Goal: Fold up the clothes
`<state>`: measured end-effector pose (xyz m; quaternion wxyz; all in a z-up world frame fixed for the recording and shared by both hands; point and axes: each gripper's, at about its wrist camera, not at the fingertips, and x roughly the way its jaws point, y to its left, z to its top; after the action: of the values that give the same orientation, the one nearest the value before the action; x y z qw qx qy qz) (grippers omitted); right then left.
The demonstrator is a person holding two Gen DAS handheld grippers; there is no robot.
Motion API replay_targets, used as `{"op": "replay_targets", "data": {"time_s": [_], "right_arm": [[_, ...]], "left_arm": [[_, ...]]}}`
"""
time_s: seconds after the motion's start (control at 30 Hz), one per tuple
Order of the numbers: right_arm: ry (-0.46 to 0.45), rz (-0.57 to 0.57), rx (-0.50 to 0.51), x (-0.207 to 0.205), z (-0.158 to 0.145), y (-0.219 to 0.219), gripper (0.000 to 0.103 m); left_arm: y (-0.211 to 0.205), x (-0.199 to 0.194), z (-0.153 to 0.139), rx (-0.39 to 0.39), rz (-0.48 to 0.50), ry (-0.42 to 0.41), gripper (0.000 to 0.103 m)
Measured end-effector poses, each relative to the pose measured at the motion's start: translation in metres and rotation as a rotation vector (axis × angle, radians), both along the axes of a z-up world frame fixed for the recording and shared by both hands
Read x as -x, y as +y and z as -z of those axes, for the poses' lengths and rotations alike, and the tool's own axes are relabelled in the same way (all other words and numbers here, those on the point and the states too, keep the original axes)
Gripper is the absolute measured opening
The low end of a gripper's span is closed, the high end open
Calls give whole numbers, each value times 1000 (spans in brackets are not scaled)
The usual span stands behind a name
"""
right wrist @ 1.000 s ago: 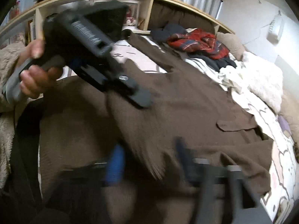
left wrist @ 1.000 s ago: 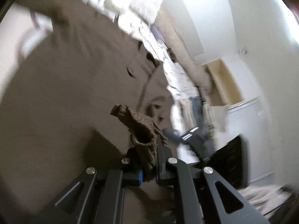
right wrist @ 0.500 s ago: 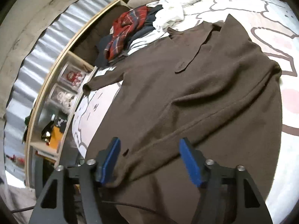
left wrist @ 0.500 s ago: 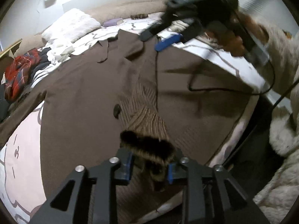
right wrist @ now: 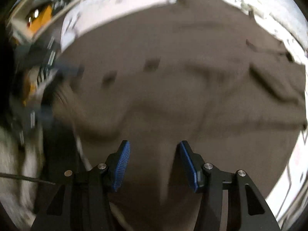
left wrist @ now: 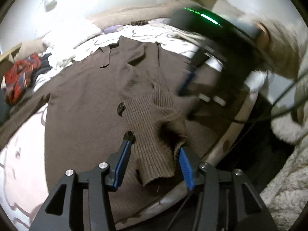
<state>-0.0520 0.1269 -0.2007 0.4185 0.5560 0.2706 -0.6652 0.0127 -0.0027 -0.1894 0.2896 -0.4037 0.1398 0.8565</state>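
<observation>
Brown knit cardigan (left wrist: 82, 104) spread across most of the bed (left wrist: 21, 154), collar toward 12 o'clock, hem at the near edge. Ribbed sleeve cuff (left wrist: 152, 127) laid over the body, running from 12 toward 6 o'clock between the fingers of the left gripper (left wrist: 154, 154). Blue pads spread wide, touching little or nothing; cuff lying loose, not pinched. 2 dark buttons (left wrist: 120, 108) at 10 o'clock of the cuff.

Right gripper (right wrist: 154, 161) also spread, hovering low over the cardigan (right wrist: 173, 86), nothing between the pads; view blurred, so exact height impossible to judge. Same tool a dark smear (left wrist: 200, 73) at 2 o'clock in the left view, held by a hand in a fleecy sleeve (left wrist: 284, 44).

Risks, as judgement only: soft, stretchy, matte wool, coarse rib at the cuff, finer knit on the body; likely to slump and drag instead of holding a crease. A pinch taking only the top layer would pull the sleeve askew. Near hem close to the mattress edge at 5 o'clock; a tug that way could slide the whole piece off. Trailing cable (left wrist: 279, 113) at 3 o'clock could snag the knit. Plaid clothes (left wrist: 19, 77) heaped at 9 o'clock, well apart.
</observation>
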Motion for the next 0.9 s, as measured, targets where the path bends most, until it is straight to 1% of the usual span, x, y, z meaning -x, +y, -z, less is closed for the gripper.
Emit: {"op": "replay_targets", "data": {"time_s": [0.07,0.13,0.2,0.23,0.3,0.37,0.4,0.47,0.5,0.53,0.63,0.7,0.77,0.83,0.9], "right_arm": [[16,32,-3,-12,-3,15,54],[7,110,48,-13,-14,26,54],[26,185,175,-5,-33,29,54],[46,220,223,2,-41,26,54],[79,254,280,17,-50,11,54],[101,228,292,31,-46,-14,54],[110,213,283,37,-42,-26,54],[113,160,151,41,-18,-42,54],[107,139,101,34,-8,-40,54],[104,115,72,24,-2,-33,54],[136,81,89,-7,-1,-2,54],[121,111,94,-21,-2,19,54],[101,164,100,-30,-6,33,54],[81,224,112,-37,-11,47,54],[66,270,144,-41,-17,57,54]], "left_arm": [[-7,5,-4,-83,-22,-43,50],[-17,3,-11,-195,-44,-90,50],[-28,1,-18,-307,-60,-137,57],[-33,1,-20,-352,-68,-158,62],[-34,1,-18,-357,-93,-183,63],[-36,2,-16,-362,-117,-208,63],[-37,2,-15,-365,-130,-220,63],[-39,3,-13,-370,-154,-245,63],[-40,4,-12,-373,-167,-257,63],[-40,4,-10,-375,-179,-270,63],[-43,5,-7,-383,-216,-307,63],[-41,9,-1,-378,-233,-344,63],[-35,13,8,-365,-242,-387,63],[-26,16,15,-339,-241,-421,63],[-20,19,20,-297,-247,-433,63]]}}
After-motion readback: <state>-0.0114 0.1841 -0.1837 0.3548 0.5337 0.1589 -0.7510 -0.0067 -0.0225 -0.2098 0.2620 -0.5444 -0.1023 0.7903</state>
